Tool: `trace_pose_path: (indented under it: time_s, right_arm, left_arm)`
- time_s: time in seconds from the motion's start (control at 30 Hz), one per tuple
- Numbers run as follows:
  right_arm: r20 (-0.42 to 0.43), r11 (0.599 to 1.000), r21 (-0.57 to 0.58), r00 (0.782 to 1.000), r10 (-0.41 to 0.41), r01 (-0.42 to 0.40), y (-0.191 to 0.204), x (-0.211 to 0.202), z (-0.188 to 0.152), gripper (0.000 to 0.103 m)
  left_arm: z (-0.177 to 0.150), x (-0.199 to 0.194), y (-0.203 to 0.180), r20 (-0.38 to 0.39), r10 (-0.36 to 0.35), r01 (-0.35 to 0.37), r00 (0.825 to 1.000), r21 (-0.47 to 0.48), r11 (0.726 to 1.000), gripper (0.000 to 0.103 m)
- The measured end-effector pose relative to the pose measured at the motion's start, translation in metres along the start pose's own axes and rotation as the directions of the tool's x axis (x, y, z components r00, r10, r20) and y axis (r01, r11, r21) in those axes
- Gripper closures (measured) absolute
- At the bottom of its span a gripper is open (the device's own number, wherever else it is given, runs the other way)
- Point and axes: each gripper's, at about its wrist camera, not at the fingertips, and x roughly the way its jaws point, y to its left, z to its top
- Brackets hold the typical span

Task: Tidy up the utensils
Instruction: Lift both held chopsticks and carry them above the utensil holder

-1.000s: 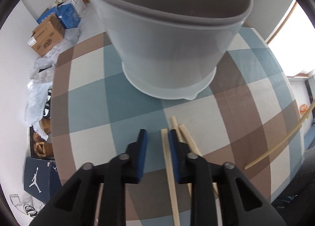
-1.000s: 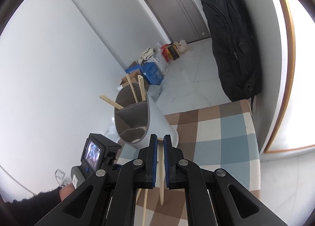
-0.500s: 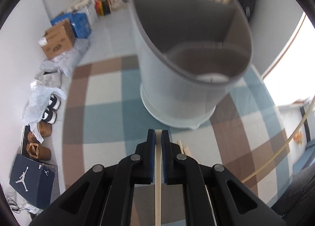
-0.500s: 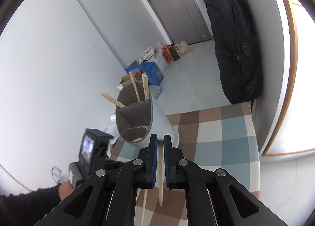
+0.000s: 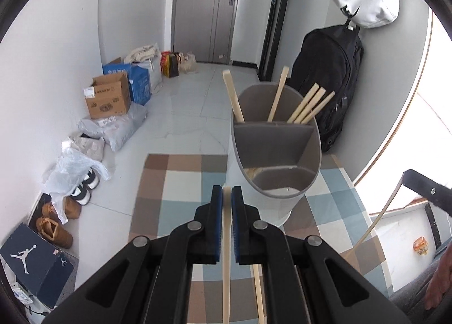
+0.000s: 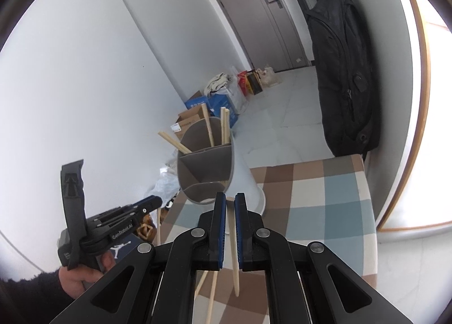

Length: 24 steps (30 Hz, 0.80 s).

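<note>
A grey divided utensil holder [image 5: 275, 154] stands on the checked tablecloth [image 5: 175, 182], with several wooden chopsticks [image 5: 308, 106] upright in its far compartment. My left gripper [image 5: 226, 194] is shut on a wooden chopstick [image 5: 226, 253], raised just left of the holder. Another chopstick [image 5: 258, 290] lies on the cloth below. My right gripper [image 6: 230, 201] is shut on a chopstick [image 6: 234, 250], in front of the holder [image 6: 209, 165]. Two chopsticks [image 6: 210, 295] lie on the cloth beneath it. The left gripper [image 6: 152, 202] shows at left in the right wrist view.
The table's far edge [image 5: 186, 156] drops to a tiled floor with boxes [image 5: 108, 98], bags and shoes [image 5: 82, 191]. A black backpack [image 5: 330, 81] hangs behind the holder. The right gripper's chopstick [image 5: 375, 225] crosses the right side of the left wrist view.
My left gripper shut on a chopstick on the cloth, then lifted and tilted up so the holder's open top shows. The right gripper stayed shut on its chopstick, nearly still.
</note>
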Motion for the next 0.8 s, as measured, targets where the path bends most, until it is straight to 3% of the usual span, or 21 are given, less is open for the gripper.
trace_pose_path:
  time_s: [0.4, 0.8]
  right_arm:
    - [0.022, 0.998, -0.053, 1.000, -0.017, 0.018, 0.024, 0.002, -0.002, 0.098]
    - [0.062, 0.996, -0.085, 0.998, -0.010, 0.015, 0.045, -0.007, 0.014, 0.098]
  left_arm:
    - [0.019, -0.041, -0.005, 0.140, -0.036, 0.040, 0.990, -0.028, 0.999, 0.101]
    - [0.032, -0.058, -0.011, 0.149, -0.060, 0.061, 0.987, -0.003, 0.998, 0.101]
